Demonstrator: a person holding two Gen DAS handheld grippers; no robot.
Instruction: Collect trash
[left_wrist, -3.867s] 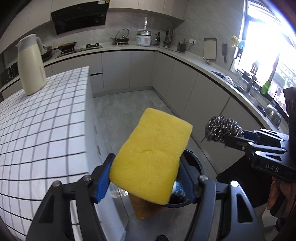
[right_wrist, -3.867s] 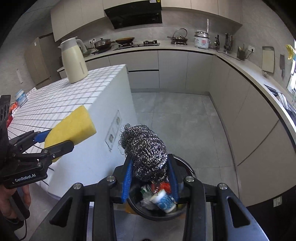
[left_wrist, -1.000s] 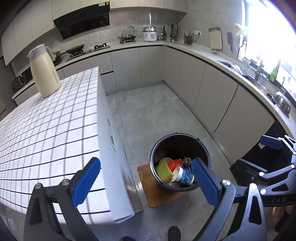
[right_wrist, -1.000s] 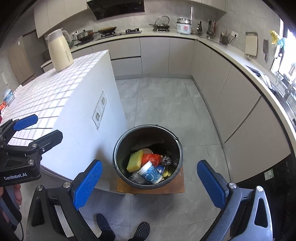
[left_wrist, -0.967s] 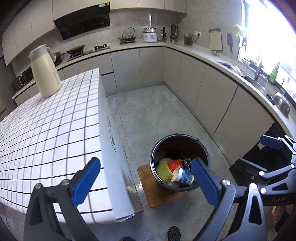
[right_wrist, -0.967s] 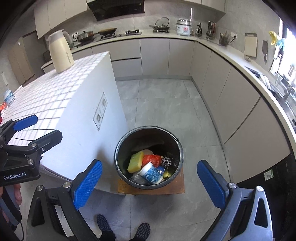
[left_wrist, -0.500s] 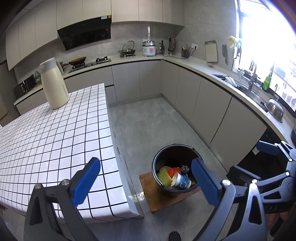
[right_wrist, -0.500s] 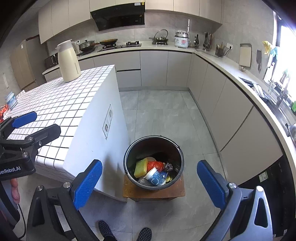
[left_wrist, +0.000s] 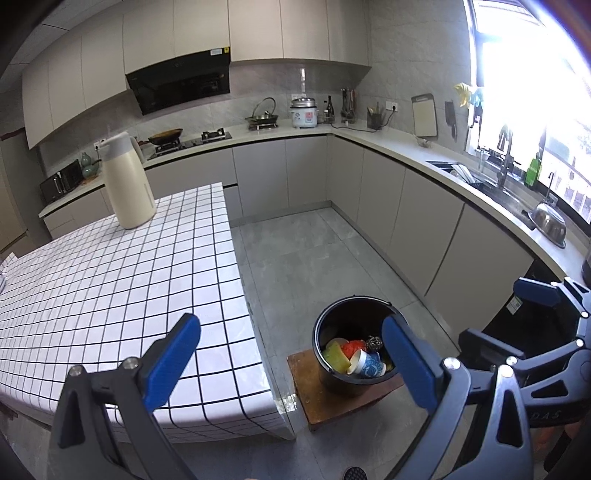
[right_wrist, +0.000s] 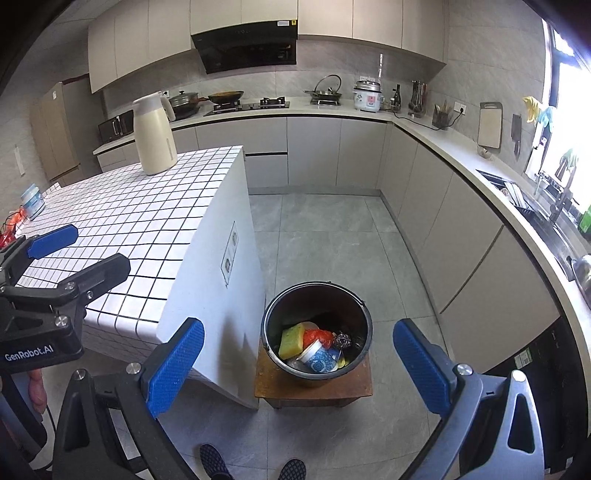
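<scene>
**Both grippers empty above a loaded trash bucket**

Left wrist view: the left gripper (left_wrist: 291, 358) hangs with its blue pads spread wide and nothing between them, high over the corner of the checked tiled island (left_wrist: 110, 280). Below and to the right, the black bucket (left_wrist: 321, 325) stands on a low wooden stool (left_wrist: 332, 406) on the grey floor, just beside the island's end. Inside it lie a yellow sponge (left_wrist: 334, 354), something red-orange (left_wrist: 352, 346), a steel-wool scourer (left_wrist: 373, 342) and a blue-patterned paper cup (left_wrist: 367, 363). The right gripper (left_wrist: 517, 314) shows at the right edge, also spread; the letters "DAS" read on its body. A cream thermos jug (left_wrist: 127, 181) stands at the island's far end.

Right wrist view: the right gripper (right_wrist: 299, 362) is likewise wide apart and empty, looking down on the bucket (right_wrist: 269, 314) with the sponge (right_wrist: 291, 341), scourer (right_wrist: 342, 339) and cup (right_wrist: 318, 360) inside. The left gripper (right_wrist: 74, 251) sits at the left, spread, over the island (right_wrist: 140, 218); its body reads "GenRobot.AI". At the island's far left edge are a small tub (right_wrist: 32, 202) and a bit of red-orange packaging (right_wrist: 7, 230), too small to read.

By my judgement the drop-off step is done. The next move calls for turning toward the island's left edge to check whether those remaining items are trash and, if so, closing a gripper on one.
</scene>
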